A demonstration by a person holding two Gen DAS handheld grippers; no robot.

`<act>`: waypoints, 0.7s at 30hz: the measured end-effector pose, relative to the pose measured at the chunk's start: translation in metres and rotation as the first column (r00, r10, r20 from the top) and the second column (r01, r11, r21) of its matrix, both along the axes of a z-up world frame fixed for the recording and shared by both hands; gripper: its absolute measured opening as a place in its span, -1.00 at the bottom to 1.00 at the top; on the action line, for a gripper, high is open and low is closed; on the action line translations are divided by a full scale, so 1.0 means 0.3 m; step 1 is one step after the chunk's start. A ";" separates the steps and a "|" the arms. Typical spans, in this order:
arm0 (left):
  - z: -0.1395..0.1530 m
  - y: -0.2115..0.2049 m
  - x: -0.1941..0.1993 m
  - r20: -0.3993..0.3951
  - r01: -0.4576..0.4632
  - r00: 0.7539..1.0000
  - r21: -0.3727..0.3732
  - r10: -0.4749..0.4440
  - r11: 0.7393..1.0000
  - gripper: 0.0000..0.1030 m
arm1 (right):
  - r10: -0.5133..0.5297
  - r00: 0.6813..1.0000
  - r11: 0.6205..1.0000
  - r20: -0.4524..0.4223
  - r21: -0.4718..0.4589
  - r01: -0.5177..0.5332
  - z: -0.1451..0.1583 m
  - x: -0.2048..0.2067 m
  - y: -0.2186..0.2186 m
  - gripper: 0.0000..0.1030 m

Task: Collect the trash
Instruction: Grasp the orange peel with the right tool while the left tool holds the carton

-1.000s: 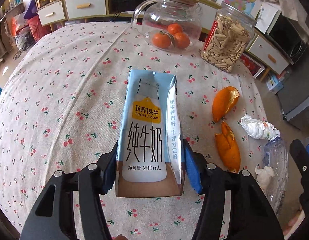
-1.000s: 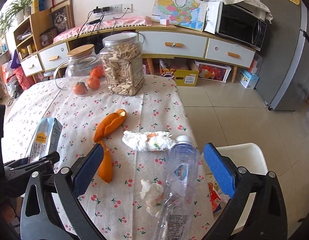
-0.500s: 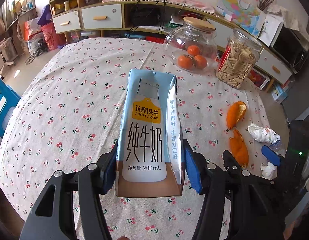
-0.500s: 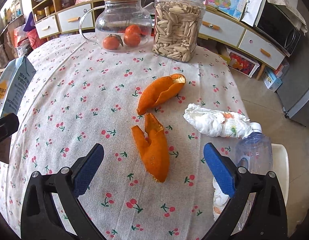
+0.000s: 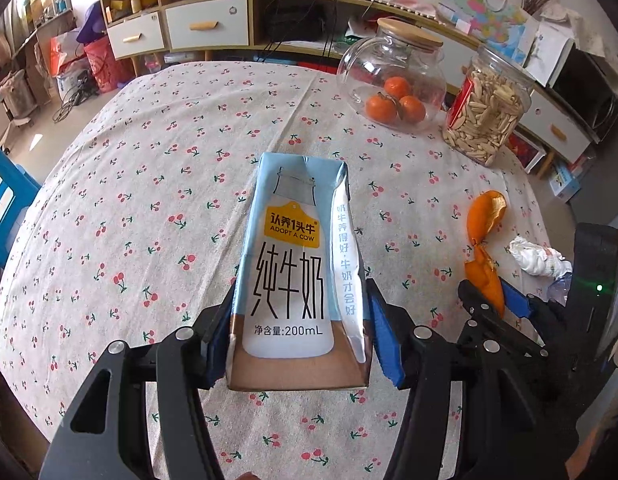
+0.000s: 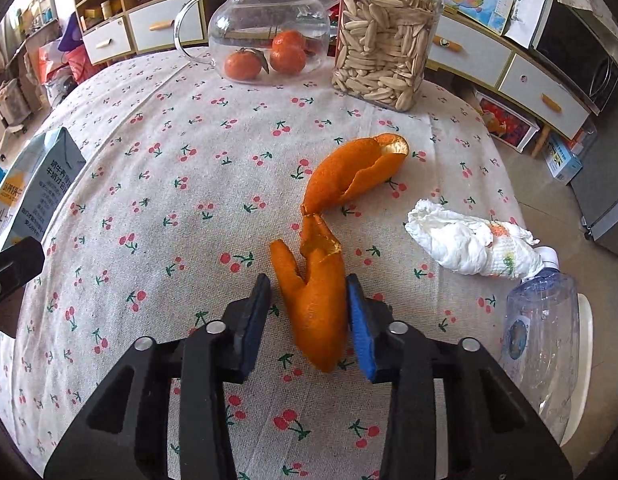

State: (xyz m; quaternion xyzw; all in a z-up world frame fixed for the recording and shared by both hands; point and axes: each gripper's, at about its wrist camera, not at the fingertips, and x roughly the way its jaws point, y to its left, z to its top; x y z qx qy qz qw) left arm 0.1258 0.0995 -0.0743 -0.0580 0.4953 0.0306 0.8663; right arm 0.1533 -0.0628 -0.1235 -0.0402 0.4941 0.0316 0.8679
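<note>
My left gripper [image 5: 299, 296] is shut on a light-blue 200 mL milk carton [image 5: 293, 240], held above the cherry-print tablecloth [image 5: 149, 200]; the carton [image 6: 33, 196] also shows at the left edge of the right wrist view. My right gripper [image 6: 307, 284] is low on the table, its jaws closing around the near lobe of an orange peel [image 6: 321, 312], with the blue pads against its sides. The peel's far lobe [image 6: 349, 172] lies on the cloth. From the left wrist view the right gripper [image 5: 489, 292] shows on the peel [image 5: 485, 216].
A crumpled tissue [image 6: 465, 240] and an empty plastic bottle [image 6: 545, 328] lie near the table's right edge, with a white bin [image 6: 585, 360] beyond it. A glass jug of tangerines [image 6: 269, 32] and a seed jar [image 6: 385, 40] stand at the back.
My right gripper swung left from the bottle, dropped over the orange peel, and its wide-open jaws have closed in on the peel. The left gripper drew back slightly with the carton.
</note>
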 end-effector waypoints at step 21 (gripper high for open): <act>0.070 0.004 -0.012 0.093 -0.009 0.996 -0.024 0.011 1.000 0.11 | 0.001 0.992 0.970 0.128 0.240 -0.032 0.180 -0.057 -0.054 -0.66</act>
